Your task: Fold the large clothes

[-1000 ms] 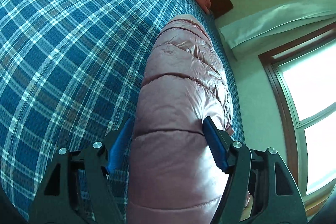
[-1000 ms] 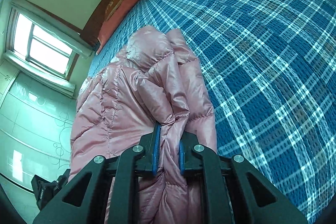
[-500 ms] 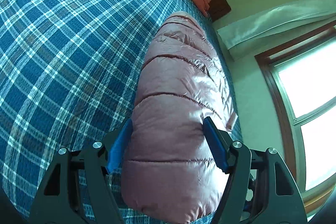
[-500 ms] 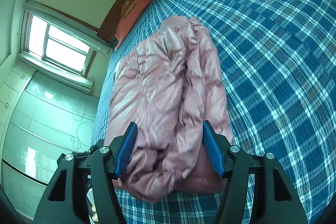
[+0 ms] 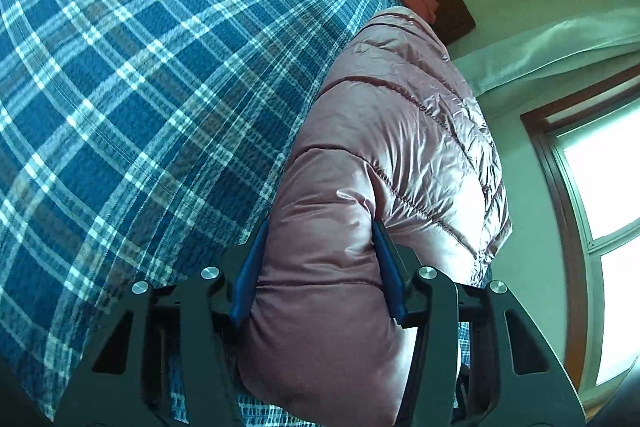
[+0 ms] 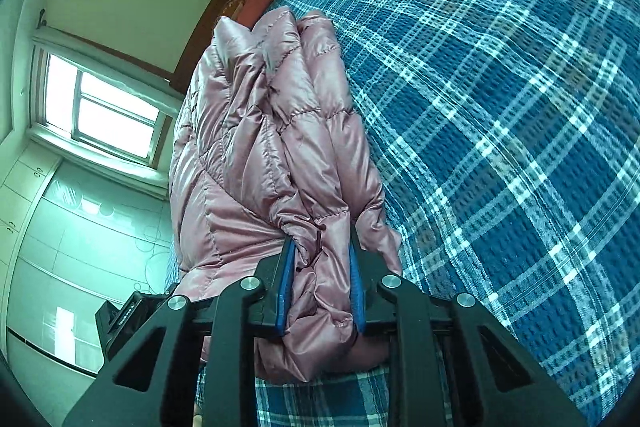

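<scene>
Both of your grippers have just been closing on the pink puffer jacket (image 5: pixel 384 163): your left gripper (image 5: pixel 320 263) now has its blue fingers (image 5: pixel 249 279) pinching a thick quilted end, and your right gripper (image 6: pixel 322 283) has its fingers clamped on a bunched fold. That jacket lies folded lengthwise on the blue plaid bed (image 6: pixel 500 107), along the edge nearest the window (image 6: pixel 100 111).

Folded pink puffer jacket (image 5: pixel 384 163) on bed
</scene>
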{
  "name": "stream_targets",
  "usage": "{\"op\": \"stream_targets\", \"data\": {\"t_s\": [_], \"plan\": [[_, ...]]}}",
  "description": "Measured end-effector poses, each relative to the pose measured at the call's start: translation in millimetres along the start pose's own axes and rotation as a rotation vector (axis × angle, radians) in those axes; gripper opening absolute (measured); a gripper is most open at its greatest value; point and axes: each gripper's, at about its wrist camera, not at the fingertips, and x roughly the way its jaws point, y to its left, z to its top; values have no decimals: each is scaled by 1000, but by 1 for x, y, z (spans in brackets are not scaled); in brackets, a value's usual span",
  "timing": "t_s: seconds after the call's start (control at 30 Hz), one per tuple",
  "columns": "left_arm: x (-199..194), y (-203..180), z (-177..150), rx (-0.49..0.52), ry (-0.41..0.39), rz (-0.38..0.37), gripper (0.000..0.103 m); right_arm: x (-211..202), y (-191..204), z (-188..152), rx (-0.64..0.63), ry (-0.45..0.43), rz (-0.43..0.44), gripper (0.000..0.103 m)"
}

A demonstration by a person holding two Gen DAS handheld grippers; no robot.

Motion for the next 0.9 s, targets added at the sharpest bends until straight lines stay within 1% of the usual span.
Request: {"op": "stream_targets", "data": {"t_s": [0.1, 0.13, 0.17, 0.2, 0.23, 0.27, 0.33, 0.4, 0.43, 0.5, 0.57, 0.67, 0.8, 0.83, 0.9], "plan": [[-2, -3, 2, 59, 10, -24, 53, -8, 2, -4, -17, -6, 3, 23], [-4, -3, 3, 67, 18, -34, 56, -15, 5, -6, -24, -6, 7, 26], [-7, -2, 5, 68, 22, -38, 60, -19, 7, -6, -31, -2, 9, 28], [-10, -1, 8, 63, 30, -46, 60, -21, 9, -6, -37, 1, 6, 32], [-13, 0, 10, 53, 34, -52, 62, -26, 12, -5, -43, 4, 1, 39], [-18, 1, 13, 39, 30, -57, 64, -30, 15, -3, -48, 3, -6, 43], [-27, 2, 20, 19, 8, -72, 68, -43, 23, 1, -64, -22, -21, 62], [-33, 1, 29, -3, -20, -95, 72, -59, 32, 11, -88, -80, -28, 71], [-33, 0, 35, -16, -30, -102, 76, -62, 36, 19, -95, -99, -26, 73], [-28, -5, 46, -35, -24, -109, 77, -60, 41, 35, -88, -106, -30, 75], [-17, -11, 56, -52, 1, -118, 77, -46, 47, 53, -90, -85, -23, 75], [4, -19, 69, -55, 37, -111, 77, -21, 51, 72, -87, -51, -80, 75], [28, -19, 74, -89, 100, -96, 77, 8, 53, 87, -92, -28, -147, 75], [35, -18, 74, -98, 118, -94, 77, 15, 50, 89, -87, -13, -153, 75], [44, -17, 74, -112, 140, -88, 79, 25, 41, 92, -61, 17, -137, 75]]}}
